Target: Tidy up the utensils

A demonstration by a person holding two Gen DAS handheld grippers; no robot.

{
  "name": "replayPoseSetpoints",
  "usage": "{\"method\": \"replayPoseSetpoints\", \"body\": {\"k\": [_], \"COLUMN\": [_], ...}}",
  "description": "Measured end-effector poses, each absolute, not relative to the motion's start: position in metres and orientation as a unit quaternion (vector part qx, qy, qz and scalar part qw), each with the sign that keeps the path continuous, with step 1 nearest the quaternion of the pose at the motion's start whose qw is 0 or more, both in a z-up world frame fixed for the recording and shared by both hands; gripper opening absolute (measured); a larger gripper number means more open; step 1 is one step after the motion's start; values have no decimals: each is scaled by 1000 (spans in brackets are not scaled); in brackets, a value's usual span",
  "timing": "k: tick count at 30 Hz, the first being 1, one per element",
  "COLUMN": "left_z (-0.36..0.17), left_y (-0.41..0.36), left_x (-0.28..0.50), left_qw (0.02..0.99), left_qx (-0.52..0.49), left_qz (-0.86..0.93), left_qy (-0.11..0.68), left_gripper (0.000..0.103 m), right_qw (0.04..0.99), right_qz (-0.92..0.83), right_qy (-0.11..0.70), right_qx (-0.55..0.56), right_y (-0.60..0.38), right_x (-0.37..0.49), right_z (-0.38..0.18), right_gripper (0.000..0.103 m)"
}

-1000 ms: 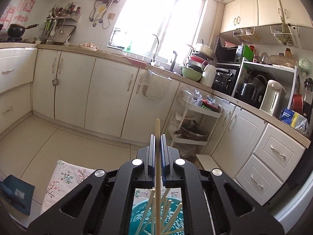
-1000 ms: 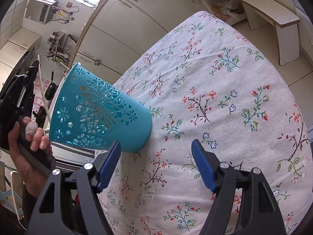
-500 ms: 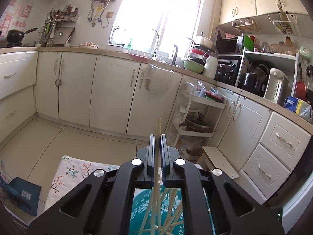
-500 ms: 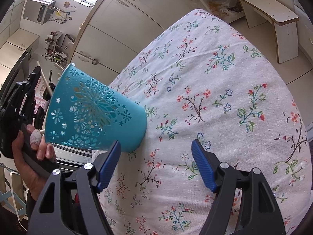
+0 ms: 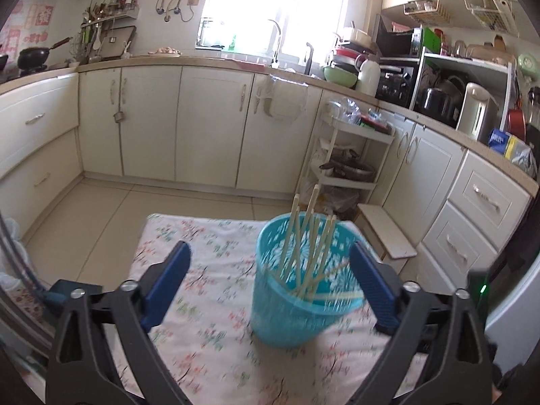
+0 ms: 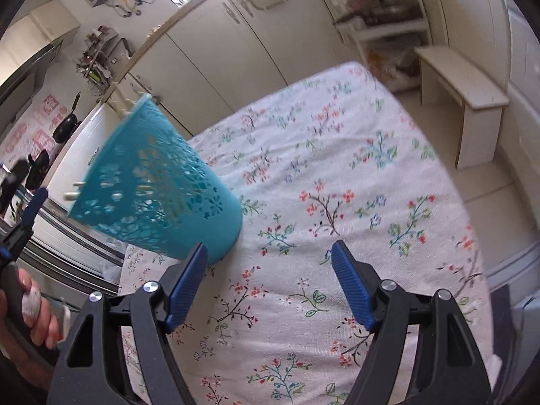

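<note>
Left wrist view low over cloth, facing cabinets, right wrist view steeper, closer, both sharing teal basket (image 5: 297,290) (image 6: 162,192) ahead of the fingers

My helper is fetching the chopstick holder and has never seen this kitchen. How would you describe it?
Find the floral-print cloth on the table. On it stands a teal plastic cup with cut-out flower holes holding pale wooden chopsticks. Nothing else stands on the cloth.
</note>
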State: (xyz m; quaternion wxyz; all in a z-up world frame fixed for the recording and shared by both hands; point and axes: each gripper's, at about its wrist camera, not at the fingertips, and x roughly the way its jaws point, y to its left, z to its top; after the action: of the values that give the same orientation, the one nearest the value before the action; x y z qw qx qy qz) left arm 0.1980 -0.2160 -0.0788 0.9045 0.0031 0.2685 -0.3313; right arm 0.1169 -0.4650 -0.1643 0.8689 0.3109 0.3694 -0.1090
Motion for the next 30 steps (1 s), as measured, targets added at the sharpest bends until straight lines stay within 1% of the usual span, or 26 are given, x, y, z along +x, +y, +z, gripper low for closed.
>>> {"method": "replayPoseSetpoints", "body": {"k": [1, 4, 9, 12, 16, 18, 22, 30], "left_z": [-79, -83, -87, -84, -79, -75, -63, -45], "left_y": [-210, -191, -160, -136, -113, -110, -107, -101], "left_x": [190, 165, 126, 114, 100, 92, 70, 48], "left_qw": [906, 907, 914, 918, 923, 924, 933, 938], "left_qx": [13, 43, 69, 33, -14, -7, 17, 24], "left_qz": [-326, -307, -272, -259, -235, -232, -221, -201], "left_qy": [270, 287, 292, 298, 303, 304, 284, 280], "left_gripper": [96, 96, 96, 96, 96, 96, 96, 96], "right_qw": [877, 898, 906, 916, 936, 944, 952, 957], "right_qz": [-113, -133, -142, -147, -146, -142, -137, -146], "right_qy": [360, 327, 304, 290, 251, 238, 227, 212], "right_qx": [299, 264, 257, 234, 197, 178, 154, 137], "right_y": [-459, -436, -401, -381, -360, -348, -330, -306], "right_x": [112, 92, 59, 48, 32, 25, 11, -21], "right_z": [-158, -142, -139, -127, -91, -73, -47, -26], "right_gripper": [82, 89, 90, 90, 93, 95, 96, 96]}}
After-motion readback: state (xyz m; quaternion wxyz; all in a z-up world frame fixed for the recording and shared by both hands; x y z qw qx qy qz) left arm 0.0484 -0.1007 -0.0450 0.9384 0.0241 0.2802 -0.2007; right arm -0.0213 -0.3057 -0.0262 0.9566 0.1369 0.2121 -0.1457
